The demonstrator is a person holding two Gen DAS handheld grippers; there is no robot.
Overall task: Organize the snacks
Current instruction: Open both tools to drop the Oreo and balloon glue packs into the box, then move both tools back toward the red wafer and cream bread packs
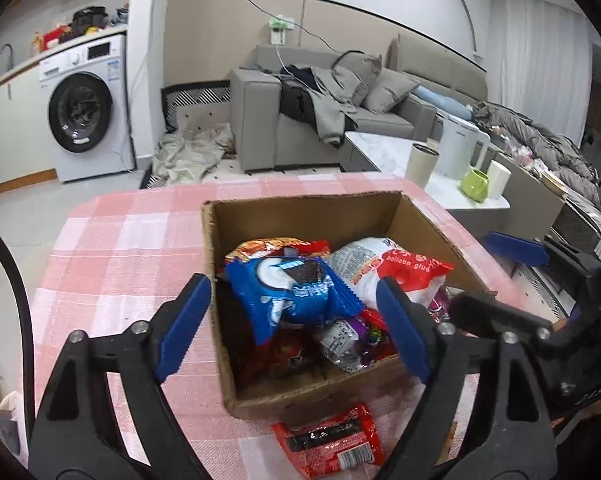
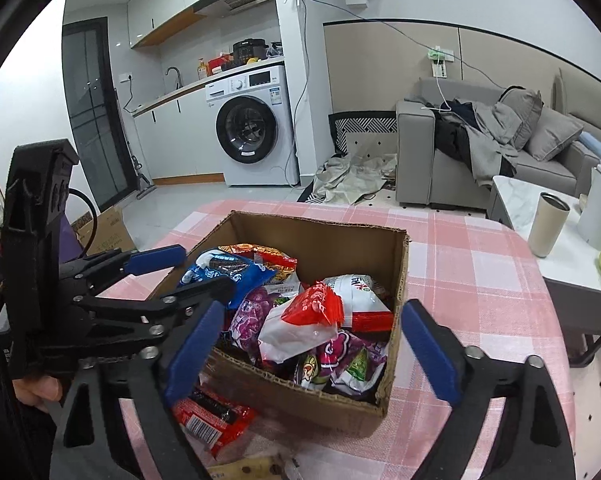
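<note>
A cardboard box (image 1: 284,204) (image 2: 398,276) stands on the pink checked table (image 1: 132,240) and holds several snack packets. A blue Oreo packet (image 1: 296,292) (image 2: 220,270) lies on top, beside a red and white packet (image 1: 400,272) (image 2: 316,312). My left gripper (image 1: 296,332) is open and empty, with its jaws spread over the box's near part. My right gripper (image 2: 316,348) is open and empty, above the box's near edge. A red snack packet (image 1: 332,444) (image 2: 212,416) lies on the table just in front of the box. The left gripper also shows at the left of the right wrist view (image 2: 172,276).
A low white side table (image 1: 396,156) (image 2: 520,200) at the right carries a beige tumbler (image 1: 420,164) (image 2: 548,224), a white kettle (image 1: 458,148) and a green cup (image 1: 475,185). A grey sofa (image 1: 300,120) and a washing machine (image 1: 88,108) stand behind. A beige packet (image 2: 244,470) lies at the near table edge.
</note>
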